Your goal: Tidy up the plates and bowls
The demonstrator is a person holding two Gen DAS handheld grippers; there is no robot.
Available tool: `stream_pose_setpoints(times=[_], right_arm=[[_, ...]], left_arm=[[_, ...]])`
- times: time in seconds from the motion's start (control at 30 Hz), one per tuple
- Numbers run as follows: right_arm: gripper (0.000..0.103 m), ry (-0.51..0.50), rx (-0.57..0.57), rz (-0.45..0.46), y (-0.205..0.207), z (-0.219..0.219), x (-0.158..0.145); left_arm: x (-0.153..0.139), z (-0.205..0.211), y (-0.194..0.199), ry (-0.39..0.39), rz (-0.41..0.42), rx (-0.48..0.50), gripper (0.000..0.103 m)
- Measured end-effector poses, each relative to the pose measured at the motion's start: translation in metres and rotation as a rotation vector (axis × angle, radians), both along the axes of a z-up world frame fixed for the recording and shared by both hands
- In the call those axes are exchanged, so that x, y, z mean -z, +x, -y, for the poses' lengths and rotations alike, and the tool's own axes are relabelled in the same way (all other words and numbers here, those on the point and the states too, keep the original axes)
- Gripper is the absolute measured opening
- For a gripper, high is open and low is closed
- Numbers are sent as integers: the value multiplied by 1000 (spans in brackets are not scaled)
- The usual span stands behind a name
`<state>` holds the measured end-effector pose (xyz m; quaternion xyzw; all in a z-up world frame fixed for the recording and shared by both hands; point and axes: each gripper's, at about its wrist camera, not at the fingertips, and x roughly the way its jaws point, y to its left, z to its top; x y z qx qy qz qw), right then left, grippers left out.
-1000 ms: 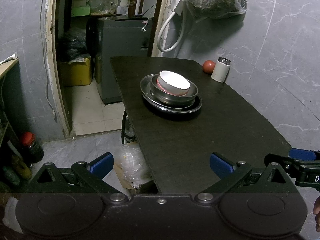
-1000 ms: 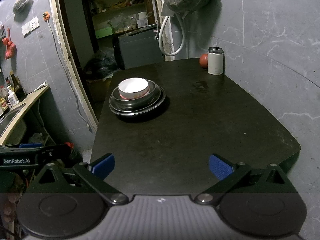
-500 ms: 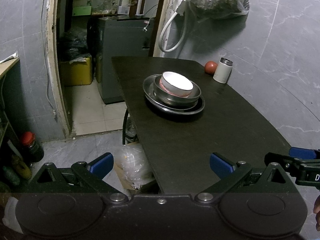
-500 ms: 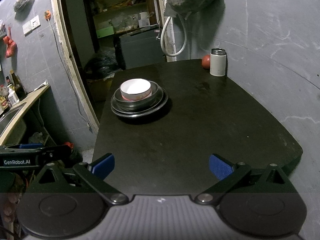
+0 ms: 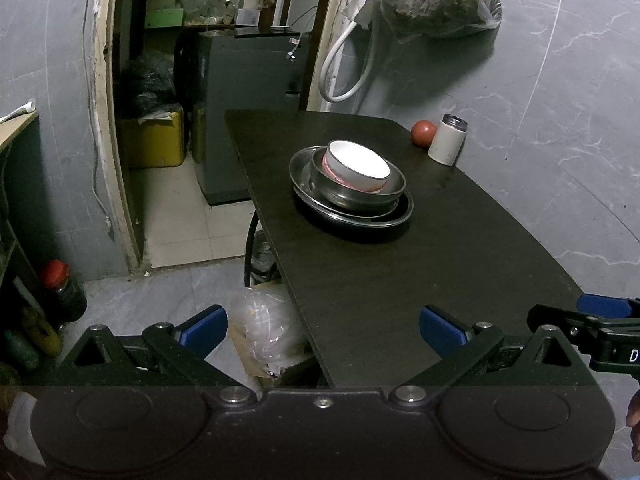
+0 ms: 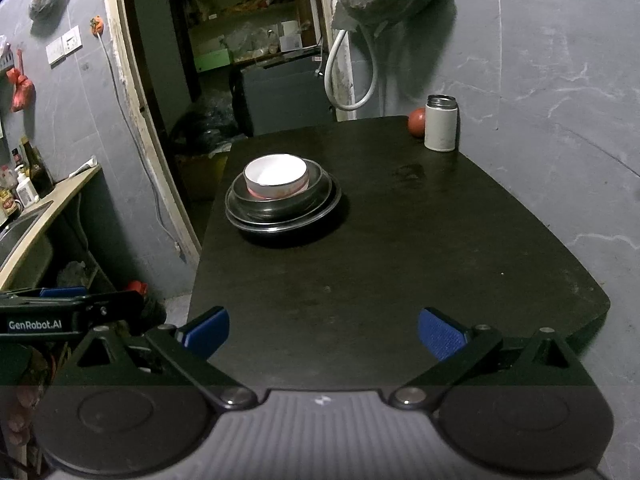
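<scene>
Steel and white ceramic sit nested on the dark desk point(image 6: 400, 264): a white bowl point(image 6: 276, 174) inside a steel bowl point(image 6: 280, 196), which rests on stacked steel plates point(image 6: 280, 220). Taking that stack as the landmark, a white canister point(image 6: 441, 128) and a red round fruit point(image 6: 417, 121) stand well beyond it toward the wall, and both claws hang well short of it, near the desk's closest edge.

From how things lie, the stack looks already gathered, so I judge the step in hand to be either a final check or an approach to move it. To do that well, I would come in level with the rim, grip the steel bowl or a plate edge rather than the smooth ceramic, and keep the stack flat so the white bowl does not slide.

Left claw point(image 5: 322, 332): its blue pads point(image 5: 204, 330) stand wide apart, holding nothing and touching nothing, hovering off the desk's corner on the near side of the stack. Right claw point(image 6: 324, 332): spread just as wide, empty, poised over the near edge of the desk.
</scene>
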<state>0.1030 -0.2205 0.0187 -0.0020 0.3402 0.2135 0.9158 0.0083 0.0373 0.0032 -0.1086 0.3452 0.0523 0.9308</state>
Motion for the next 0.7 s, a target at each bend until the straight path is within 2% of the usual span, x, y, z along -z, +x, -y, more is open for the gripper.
stream_pose_setpoints(times=[0.7], right_arm=[[103,-9,-6,4,3,-3,-1]], left_arm=[[-3,6,1,35,-6,0,102]])
